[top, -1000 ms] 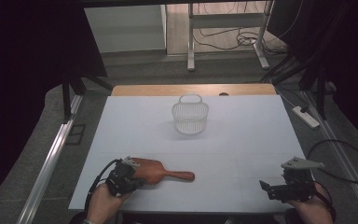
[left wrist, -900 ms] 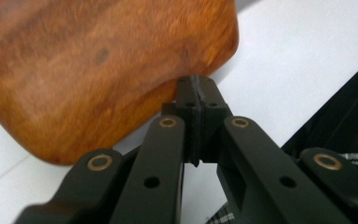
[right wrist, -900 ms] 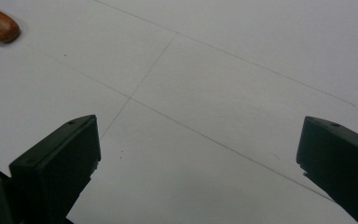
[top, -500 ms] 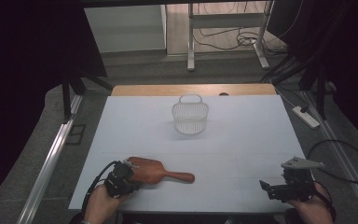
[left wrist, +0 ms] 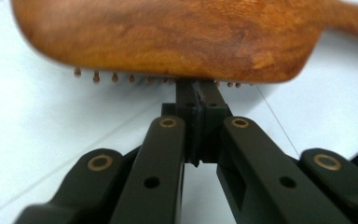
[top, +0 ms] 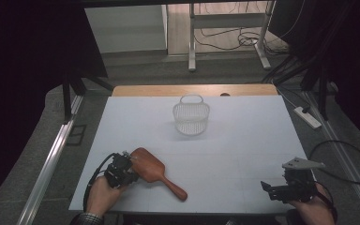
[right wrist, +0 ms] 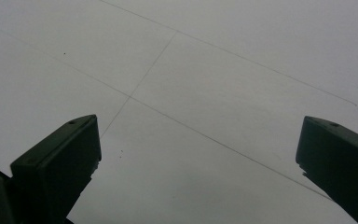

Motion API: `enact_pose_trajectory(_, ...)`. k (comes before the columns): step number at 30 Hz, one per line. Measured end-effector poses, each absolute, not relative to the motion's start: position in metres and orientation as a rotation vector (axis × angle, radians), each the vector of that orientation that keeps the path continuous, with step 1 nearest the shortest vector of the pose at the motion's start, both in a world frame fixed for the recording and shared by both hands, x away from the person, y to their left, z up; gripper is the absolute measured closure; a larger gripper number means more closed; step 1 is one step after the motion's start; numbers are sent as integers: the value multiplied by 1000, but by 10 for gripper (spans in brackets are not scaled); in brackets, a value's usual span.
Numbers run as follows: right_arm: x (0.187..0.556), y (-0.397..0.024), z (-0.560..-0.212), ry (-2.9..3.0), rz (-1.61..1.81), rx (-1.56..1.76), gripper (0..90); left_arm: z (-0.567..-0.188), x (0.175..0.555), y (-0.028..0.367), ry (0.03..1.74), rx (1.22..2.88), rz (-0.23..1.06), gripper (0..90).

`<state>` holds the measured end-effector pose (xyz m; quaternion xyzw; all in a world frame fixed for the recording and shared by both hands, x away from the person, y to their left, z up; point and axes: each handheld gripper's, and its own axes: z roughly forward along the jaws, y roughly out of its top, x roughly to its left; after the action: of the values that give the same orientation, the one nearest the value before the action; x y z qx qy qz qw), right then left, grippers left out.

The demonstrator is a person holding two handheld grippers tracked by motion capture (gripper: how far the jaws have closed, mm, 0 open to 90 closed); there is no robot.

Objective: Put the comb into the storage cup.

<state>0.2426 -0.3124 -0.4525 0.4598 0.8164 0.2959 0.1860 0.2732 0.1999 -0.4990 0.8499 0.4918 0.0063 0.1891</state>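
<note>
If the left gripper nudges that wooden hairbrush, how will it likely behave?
The hairbrush looks like solid wood, so probably stiff. It rests bristles-down on the table, so it likely slides rather than rolls. The shut left gripper touches the head's edge, so it may pivot.

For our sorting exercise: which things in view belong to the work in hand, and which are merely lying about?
In the job:
- wooden hairbrush, bristles down
- left tool, shut, tips at the brush's edge

Lying about:
- white basket, mid-table, untouched
- right tool, open over bare table
- power strip on the floor
</note>
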Motion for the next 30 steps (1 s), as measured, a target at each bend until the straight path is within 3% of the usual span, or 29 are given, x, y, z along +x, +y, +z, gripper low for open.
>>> enact_pose_trajectory(30,244,-312,-453,2305,827,1304,4,-495,345,191,1371,2377,94,890)
